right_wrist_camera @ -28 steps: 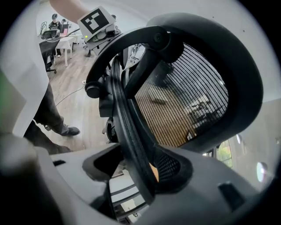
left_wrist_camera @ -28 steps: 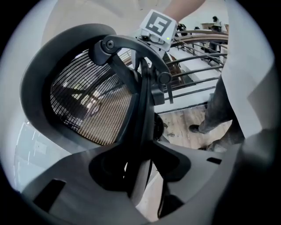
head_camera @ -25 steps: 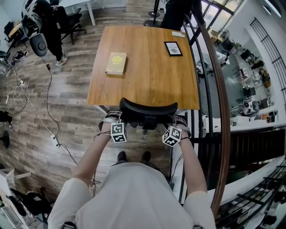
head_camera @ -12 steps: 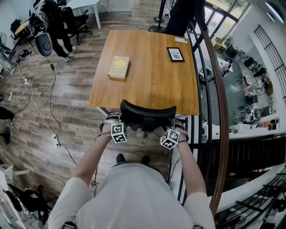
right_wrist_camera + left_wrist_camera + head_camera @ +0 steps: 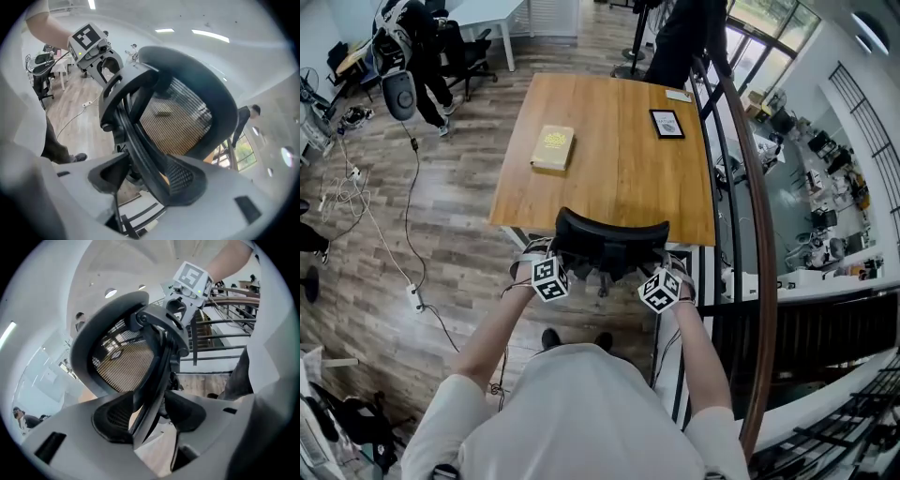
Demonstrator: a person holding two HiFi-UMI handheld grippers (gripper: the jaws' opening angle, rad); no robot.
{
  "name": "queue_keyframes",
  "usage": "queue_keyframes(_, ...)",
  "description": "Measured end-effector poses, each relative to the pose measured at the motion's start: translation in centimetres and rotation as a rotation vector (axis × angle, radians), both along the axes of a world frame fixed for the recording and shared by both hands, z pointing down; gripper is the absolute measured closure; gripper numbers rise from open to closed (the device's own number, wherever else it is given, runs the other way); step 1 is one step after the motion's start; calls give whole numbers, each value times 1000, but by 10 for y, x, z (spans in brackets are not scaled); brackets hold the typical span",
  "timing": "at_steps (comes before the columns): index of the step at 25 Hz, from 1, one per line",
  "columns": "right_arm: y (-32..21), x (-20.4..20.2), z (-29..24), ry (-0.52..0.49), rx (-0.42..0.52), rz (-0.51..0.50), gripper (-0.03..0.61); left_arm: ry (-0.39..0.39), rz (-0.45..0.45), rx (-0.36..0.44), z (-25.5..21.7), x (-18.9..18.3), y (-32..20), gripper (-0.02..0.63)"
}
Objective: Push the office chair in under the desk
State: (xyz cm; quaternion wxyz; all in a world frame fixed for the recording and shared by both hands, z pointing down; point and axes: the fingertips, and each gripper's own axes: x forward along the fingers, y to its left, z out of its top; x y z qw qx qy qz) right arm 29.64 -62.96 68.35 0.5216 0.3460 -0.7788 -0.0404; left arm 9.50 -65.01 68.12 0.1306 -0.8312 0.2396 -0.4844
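Left gripper (image 5: pixel 149 423) and right gripper (image 5: pixel 146 183) each have fingers clamped on the office chair (image 5: pixel 609 236) backrest frame, mesh just beyond fingers, tabletop (image 5: pixel 609 159) further ahead.

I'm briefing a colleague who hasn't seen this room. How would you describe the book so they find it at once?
Start at the wooden desk beyond the black office chair. The book lies flat on the desk's left half, alone. Its tan-yellow cover sets it apart from the black-framed picture near the far right corner.
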Motion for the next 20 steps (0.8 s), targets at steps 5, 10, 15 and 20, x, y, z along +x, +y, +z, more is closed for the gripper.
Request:
queue_keyframes(5, 4, 0, -28, -62, 48, 68, 350, 125, -40, 3, -36, -1, 9, 410)
queue_keyframes(10, 8, 1, -57, -164, 69, 162, 350, 260, -123, -18, -67, -11, 15, 425)
queue_keyframes(15, 10, -3, -95, -372, 116, 270, 351, 411, -187, -15, -100, -12, 18, 434)
queue_keyframes(20, 14, -6, -126, -486, 163, 297, 351, 564, -283, 8, -127, -22, 18, 468)
